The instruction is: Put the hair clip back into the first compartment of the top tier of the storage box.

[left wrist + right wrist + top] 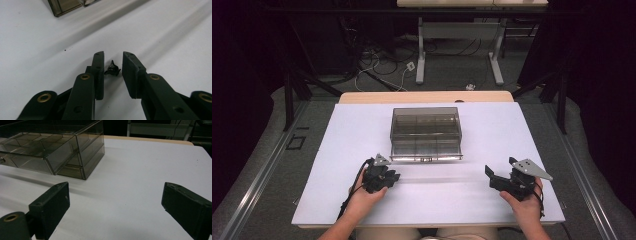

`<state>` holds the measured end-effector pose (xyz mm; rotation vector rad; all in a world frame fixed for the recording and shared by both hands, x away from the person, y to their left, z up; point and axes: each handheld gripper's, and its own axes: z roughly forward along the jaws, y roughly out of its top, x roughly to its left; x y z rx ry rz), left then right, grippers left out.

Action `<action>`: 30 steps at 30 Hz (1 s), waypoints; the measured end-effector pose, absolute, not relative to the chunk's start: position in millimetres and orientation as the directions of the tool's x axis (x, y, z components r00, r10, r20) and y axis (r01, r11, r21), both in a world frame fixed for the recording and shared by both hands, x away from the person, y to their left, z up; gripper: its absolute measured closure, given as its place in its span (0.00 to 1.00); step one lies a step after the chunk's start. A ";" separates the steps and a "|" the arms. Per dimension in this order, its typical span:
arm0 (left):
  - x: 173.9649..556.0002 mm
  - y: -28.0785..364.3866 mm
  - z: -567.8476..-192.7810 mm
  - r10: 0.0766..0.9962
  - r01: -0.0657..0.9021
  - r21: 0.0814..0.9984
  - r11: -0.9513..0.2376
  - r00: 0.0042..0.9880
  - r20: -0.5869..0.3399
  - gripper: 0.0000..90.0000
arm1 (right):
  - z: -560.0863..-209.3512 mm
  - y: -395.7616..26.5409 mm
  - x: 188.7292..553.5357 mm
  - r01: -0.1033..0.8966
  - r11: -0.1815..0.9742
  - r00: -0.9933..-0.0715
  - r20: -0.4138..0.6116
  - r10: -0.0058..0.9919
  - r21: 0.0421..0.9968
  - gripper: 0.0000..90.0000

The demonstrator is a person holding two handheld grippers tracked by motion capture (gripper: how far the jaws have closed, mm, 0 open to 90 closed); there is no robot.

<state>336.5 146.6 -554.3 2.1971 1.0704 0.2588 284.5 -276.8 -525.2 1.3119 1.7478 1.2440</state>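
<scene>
A tiny black metal part [112,69] lies on the white table sheet [492,130]. My left gripper [112,53] has its jaws on either side of the part, with only a narrow gap left. I cannot see the pads pressing on it. In the high view the left gripper [393,178] rests low on the sheet at the front left. My right gripper [499,171] sits at the front right, its jaws [115,192] spread wide with nothing between them.
A smoky clear drawer box [426,125] stands mid-table, its lower drawer [427,150] pulled out toward me; it has several compartments [37,142]. One corner of the box [65,6] lies ahead of the left gripper. Desk legs and cables are on the floor beyond the table.
</scene>
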 end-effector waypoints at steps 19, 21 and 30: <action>336.2 148.3 -554.3 0.763 0.631 0.643 -0.433 0.637 -0.111 0.85 | -526.5 -276.1 285.5 0.364 0.060 -0.313 0.062 0.948 0.929 0.09; 336.1 148.4 -554.2 0.764 0.632 0.643 -0.432 0.636 -0.112 0.85 | -526.5 -276.1 285.5 0.369 0.060 -0.316 0.064 0.947 0.928 0.09; 335.6 149.9 -552.0 0.784 0.665 0.626 -0.407 0.607 -0.134 0.86 | -526.8 -275.8 285.3 0.379 0.057 -0.316 0.071 0.946 0.924 0.09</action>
